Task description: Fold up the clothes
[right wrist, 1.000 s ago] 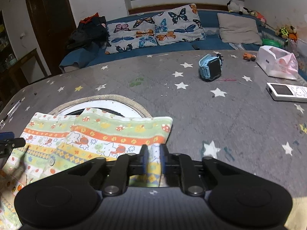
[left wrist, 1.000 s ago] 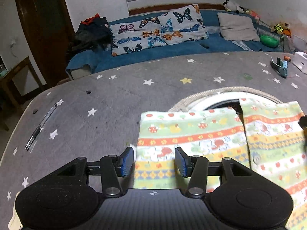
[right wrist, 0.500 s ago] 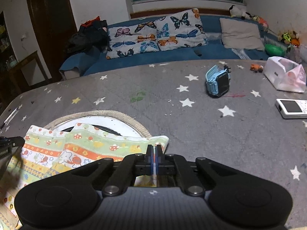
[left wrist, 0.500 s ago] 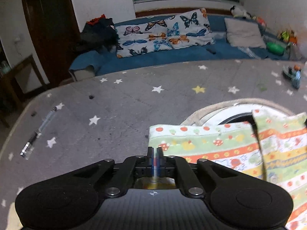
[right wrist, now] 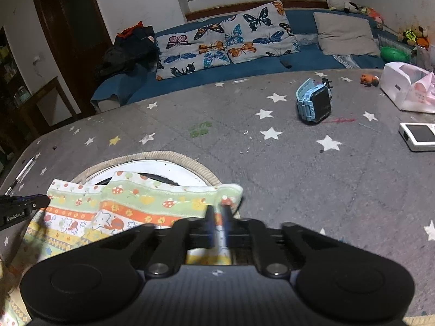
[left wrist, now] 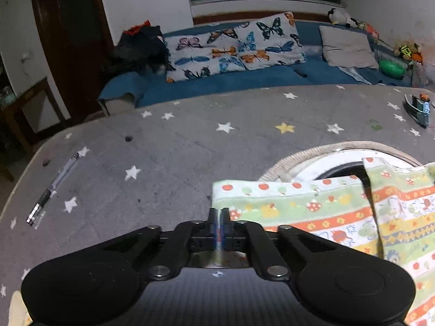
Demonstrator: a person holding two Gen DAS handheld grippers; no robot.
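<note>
Left gripper [left wrist: 217, 213] now pinched on the near-left corner of the patterned cloth [left wrist: 312, 212], spread a second ago; right gripper [right wrist: 218, 212] likewise clamped on the near-right corner, though blurred. Both corners apparently raised off the table [right wrist: 299, 179], cloth stretching ahead: ready for folding forward.

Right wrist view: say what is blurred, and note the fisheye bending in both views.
Right wrist view: the right gripper and the patterned cloth near it smear with motion; the blue watch stays sharp. Left wrist view: sharper overall; both bow the star-print table edge.
</note>
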